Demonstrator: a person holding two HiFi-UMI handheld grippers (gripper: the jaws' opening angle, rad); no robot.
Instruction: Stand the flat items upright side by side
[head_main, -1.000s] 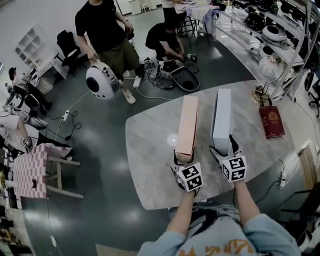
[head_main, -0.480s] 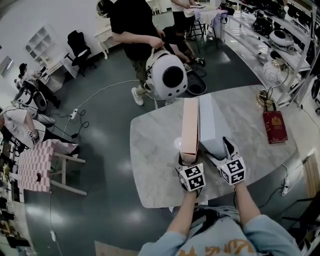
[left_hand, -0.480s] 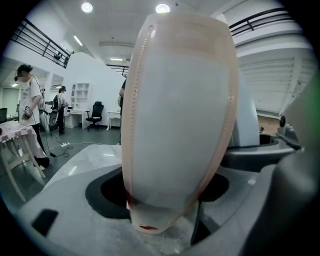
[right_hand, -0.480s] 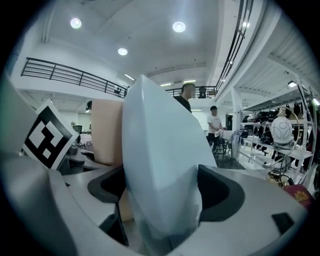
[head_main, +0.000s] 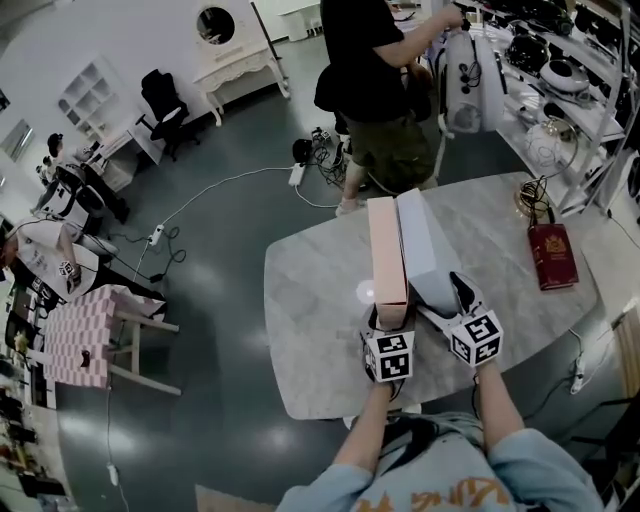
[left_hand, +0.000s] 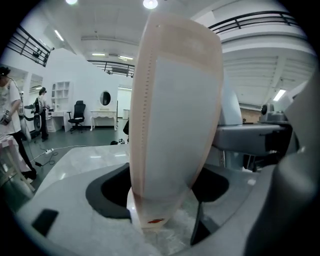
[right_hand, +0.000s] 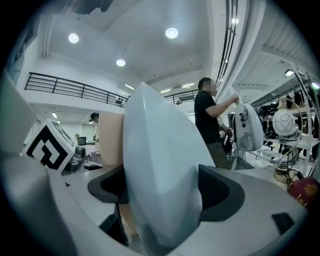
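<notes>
head view: my left gripper (head_main: 386, 318) has its jaws spread wide and clamped on the near end of the pink box (head_main: 386, 250), a long flat carton of matte card. my right gripper (head_main: 447, 298) clamps the pale blue box (head_main: 424, 245), smooth and slab-shaped. both boxes stand on edge on the glossy marbled worktop (head_main: 320, 330), long sides touching.

Marble table (head_main: 310, 330), pink box (head_main: 387, 258) and pale blue box (head_main: 425, 250) upright side by side, touching, dark red book (head_main: 552, 257) flat at right
</notes>
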